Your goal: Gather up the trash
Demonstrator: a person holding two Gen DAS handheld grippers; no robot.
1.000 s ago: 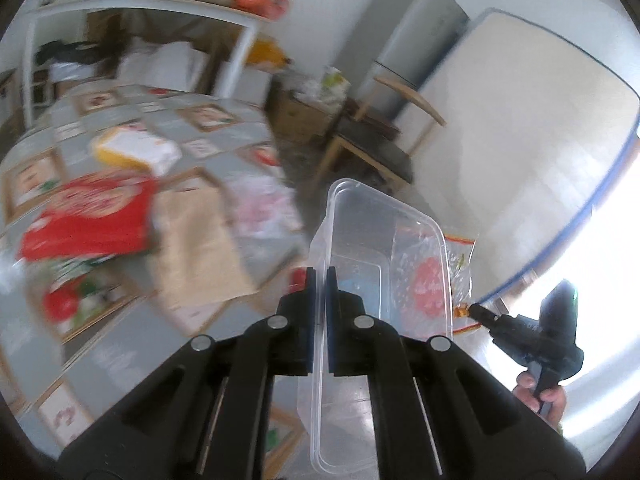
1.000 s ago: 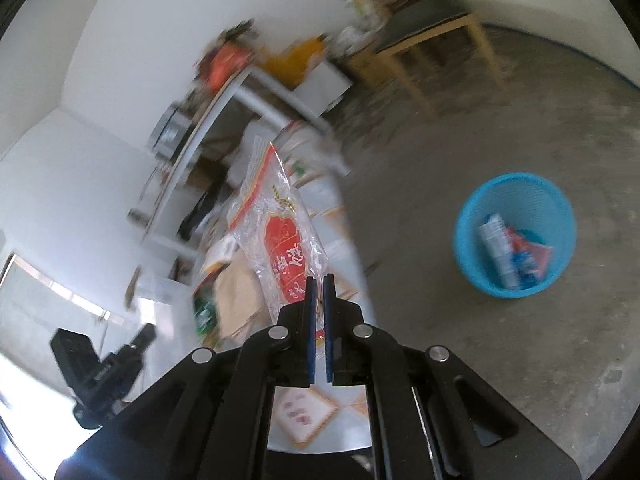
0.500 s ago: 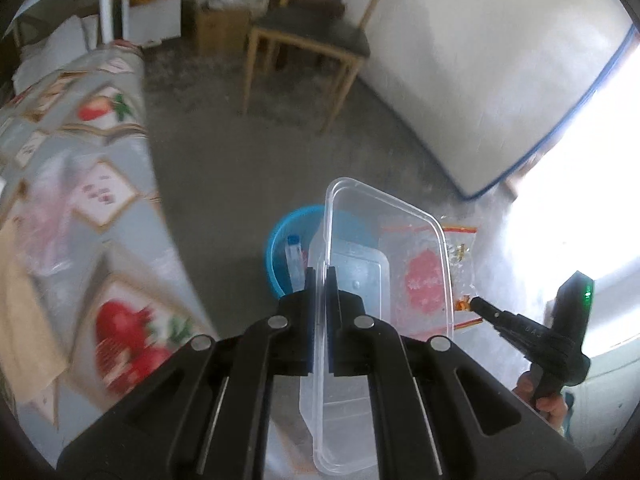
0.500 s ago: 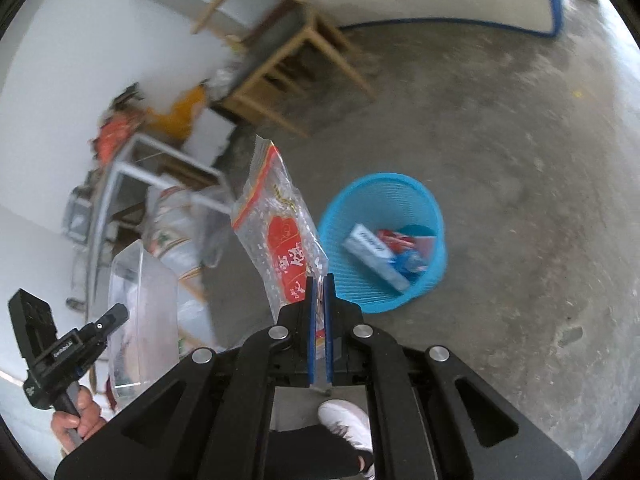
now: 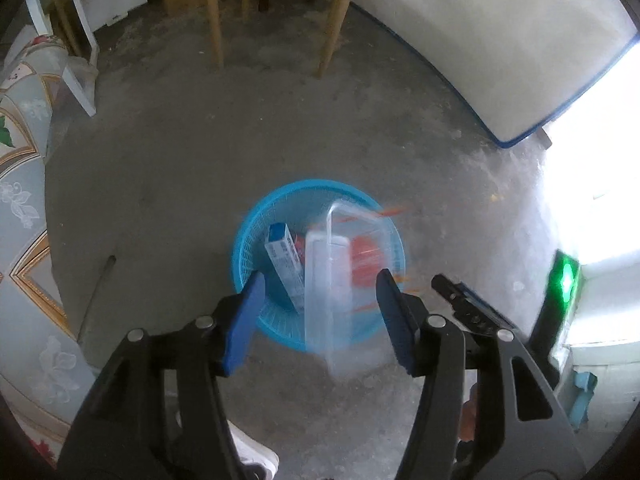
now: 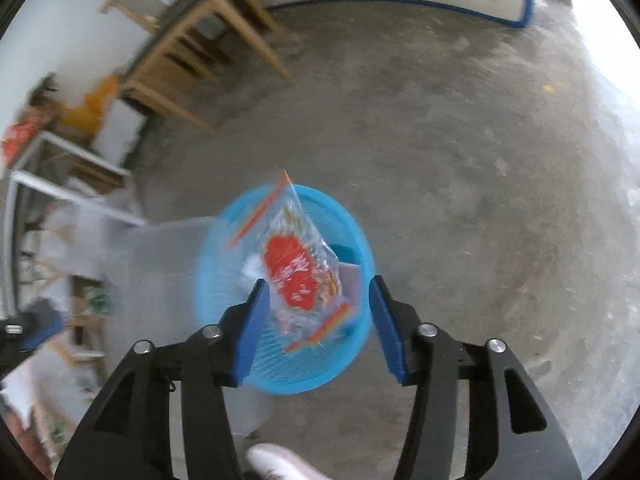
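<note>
Both my jaws have just been opening and now stand released, nothing pressed between the blue pads. In the left wrist view my left gripper (image 5: 320, 312) points down over the round blue mesh basket (image 5: 256, 236) on the rough grey concrete floor (image 5: 168, 168); the clear, rigid plastic container (image 5: 328, 288), rectangular with rounded corners, hangs blurred between the jaws, free of both pads, over the basket's 5 o'clock rim. A flat blue-and-white carton (image 5: 285, 258) lies inside the basket at about 9 o'clock. In the right wrist view my right gripper (image 6: 316, 320) is likewise above the basket (image 6: 352, 232), and the crinkly transparent snack bag (image 6: 300, 272), with its red panel and orange sealed edges, is loose between the open jaws, tilted over the basket's middle. A wooden chair (image 5: 276, 12) with pale square legs stands on the floor at 12 o'clock in the left view, and the patterned cloth of the table (image 5: 20, 200) curves along 9 o'clock. A white shoe (image 6: 280, 460) shows at 6 o'clock.
</note>
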